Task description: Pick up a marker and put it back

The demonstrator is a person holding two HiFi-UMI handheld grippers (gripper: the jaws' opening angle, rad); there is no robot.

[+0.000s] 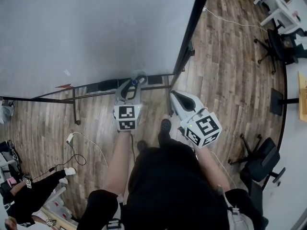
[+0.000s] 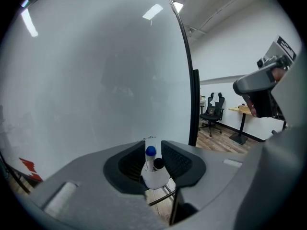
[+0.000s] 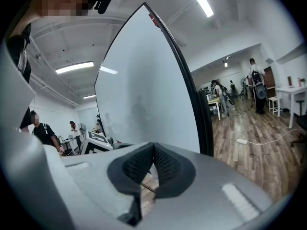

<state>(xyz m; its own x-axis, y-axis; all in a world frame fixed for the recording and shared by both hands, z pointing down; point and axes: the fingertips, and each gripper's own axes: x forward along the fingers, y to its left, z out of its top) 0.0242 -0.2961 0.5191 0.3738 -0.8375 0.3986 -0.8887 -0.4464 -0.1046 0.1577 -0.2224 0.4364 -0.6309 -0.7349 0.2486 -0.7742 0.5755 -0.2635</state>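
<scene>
Blue-capped marker (image 2: 150, 151) stands upright in a white cup-shaped holder (image 2: 154, 178), with a black-capped marker (image 2: 159, 164) at its five o'clock in the same holder. The left gripper (image 2: 152, 145) has its jaws apart on either side of the blue cap, not pressing it, in front of the large white whiteboard (image 1: 96, 32). The right gripper (image 3: 153, 146), at the left one's four o'clock in the head view, has its jaws closed together on nothing.
</scene>
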